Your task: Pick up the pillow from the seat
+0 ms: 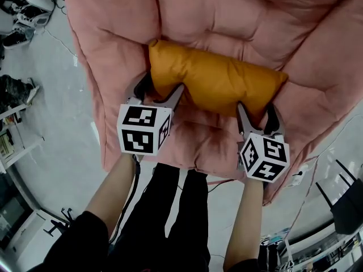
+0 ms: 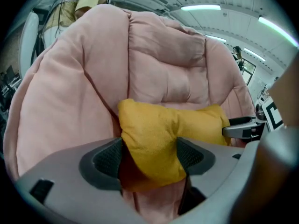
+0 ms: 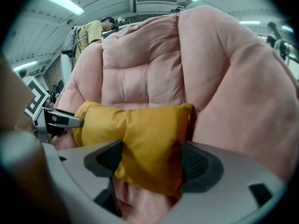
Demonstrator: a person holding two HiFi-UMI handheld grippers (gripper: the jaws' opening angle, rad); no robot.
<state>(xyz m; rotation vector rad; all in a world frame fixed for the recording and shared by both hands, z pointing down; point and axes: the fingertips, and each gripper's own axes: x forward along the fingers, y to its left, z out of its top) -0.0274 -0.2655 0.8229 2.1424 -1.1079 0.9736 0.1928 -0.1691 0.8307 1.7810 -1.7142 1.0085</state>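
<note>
Orange-yellow pillow (image 1: 218,78) is being straddled at both ends as it lies across the pink padded seat (image 1: 227,16), propped against the backrest. The left gripper (image 1: 161,92) is being held wide open around the pillow's left end, and the right gripper (image 1: 257,111) is being held just as wide around its right end. In both gripper views the stuffed fabric is being framed between the dark ribbed pads and is filling the gap, yet no squeeze is being shown.

The grasp is judged to be the step in hand, with the lift not yet begun. Both pairs of jaws are next being called on to close together on the soft ends. The closing must be firm enough that the filling cannot slip free before the pillow is raised evenly off the cushion.

The seat's plush quilting is being shown as deep and yielding. A pale grey floor (image 1: 51,95) is being crossed by cables, gear (image 1: 22,16) is being kept at its edge, and strip lights (image 2: 201,7) are being seen overhead.
</note>
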